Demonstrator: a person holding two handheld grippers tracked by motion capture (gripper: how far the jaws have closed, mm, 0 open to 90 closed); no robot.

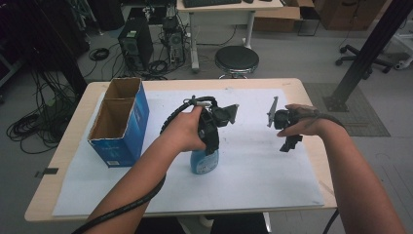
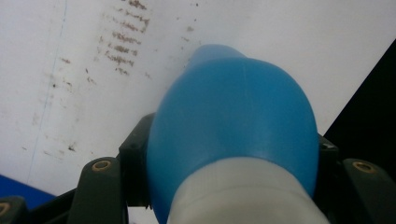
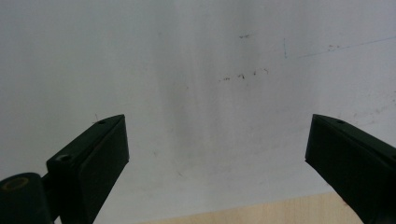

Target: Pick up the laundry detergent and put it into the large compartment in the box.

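Left claw [image 1: 210,141] clamped on blue bottle [image 1: 203,161]; right claw [image 1: 287,131] apart, idle. Next: lift toward box [image 1: 119,122].

At the centre of the frame the left gripper [image 1: 208,146] points down and clamps a blue bottle [image 1: 202,161] that stands upright on the white sheet [image 1: 253,170] covering the table [image 1: 311,97]. To the right, the right gripper [image 1: 288,144] hangs above the sheet, well apart from the bottle. An open blue box [image 1: 131,124] stands at left.
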